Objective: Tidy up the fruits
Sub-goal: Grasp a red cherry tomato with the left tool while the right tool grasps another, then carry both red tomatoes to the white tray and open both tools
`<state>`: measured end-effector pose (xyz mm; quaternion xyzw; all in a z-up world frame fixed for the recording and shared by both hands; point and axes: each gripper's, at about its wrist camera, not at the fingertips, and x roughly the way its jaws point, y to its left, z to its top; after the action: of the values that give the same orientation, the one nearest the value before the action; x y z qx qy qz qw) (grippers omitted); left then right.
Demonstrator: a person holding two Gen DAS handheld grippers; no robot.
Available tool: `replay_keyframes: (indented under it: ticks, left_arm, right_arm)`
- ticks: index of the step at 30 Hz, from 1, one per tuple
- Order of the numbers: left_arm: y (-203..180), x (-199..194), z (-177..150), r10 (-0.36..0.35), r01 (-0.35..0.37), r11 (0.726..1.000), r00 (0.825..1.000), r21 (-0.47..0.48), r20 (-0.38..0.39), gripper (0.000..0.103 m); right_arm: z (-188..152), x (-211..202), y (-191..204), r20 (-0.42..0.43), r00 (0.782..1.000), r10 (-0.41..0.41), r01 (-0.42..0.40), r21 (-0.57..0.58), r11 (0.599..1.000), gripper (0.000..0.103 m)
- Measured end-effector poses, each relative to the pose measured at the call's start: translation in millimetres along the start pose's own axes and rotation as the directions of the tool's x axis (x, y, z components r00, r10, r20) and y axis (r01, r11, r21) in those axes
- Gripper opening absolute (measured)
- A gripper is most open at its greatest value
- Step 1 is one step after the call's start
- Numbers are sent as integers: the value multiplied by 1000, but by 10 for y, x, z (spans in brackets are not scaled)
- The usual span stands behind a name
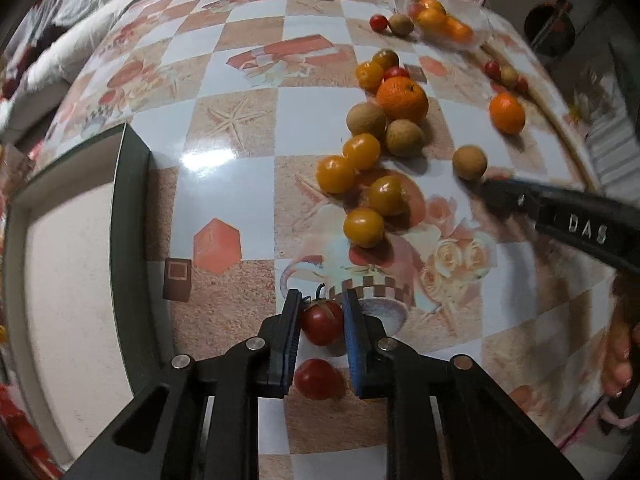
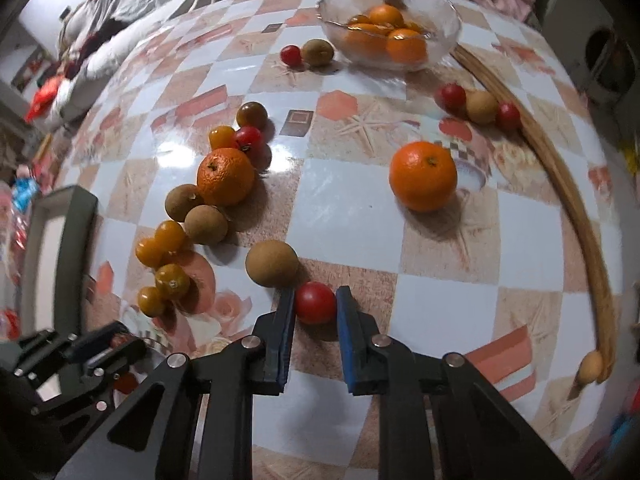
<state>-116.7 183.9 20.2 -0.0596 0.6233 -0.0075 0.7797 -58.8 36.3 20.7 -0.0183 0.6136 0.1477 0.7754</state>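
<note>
Red cherry tomato (image 1: 322,321) sits between the blue-padded fingers of the left gripper (image 1: 320,312), pads touching both sides; a second red tomato (image 1: 317,378) lies beneath on the checked tablecloth (image 1: 224,136). Right gripper (image 2: 315,306) brackets another red tomato (image 2: 315,303), fingers close but contact uncertain (a sliver of gap shows). Glass bowl (image 2: 444,32) holds oranges, well apart. Grey tray (image 1: 132,200) lies left.
</note>
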Motion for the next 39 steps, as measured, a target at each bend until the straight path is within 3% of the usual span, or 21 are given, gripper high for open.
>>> replay_keyframes:
  ticks: [7,17,28,39]
  left_arm:
    - [155,-223,-15,-18,18,1000,1000,7,21,22]
    - [397,-513,29,-8,10,999,998,-34,61,22]
    - [1166,-750,-78,82,-66,985,992,-159,98,22]
    - [1968,-693,-246,165,-139,951,984,-276,70,22]
  right_arm:
    - [-136,-115,7,-13,999,52,-51,38,998,22]
    - [-155,-354,342,-6,995,103,-103,3,995,22]
    - [39,-345,1233,-21,988,153,-155,-146,977,22]
    - [209,-160,2226,-61,982,179,-189,-287,939,22]
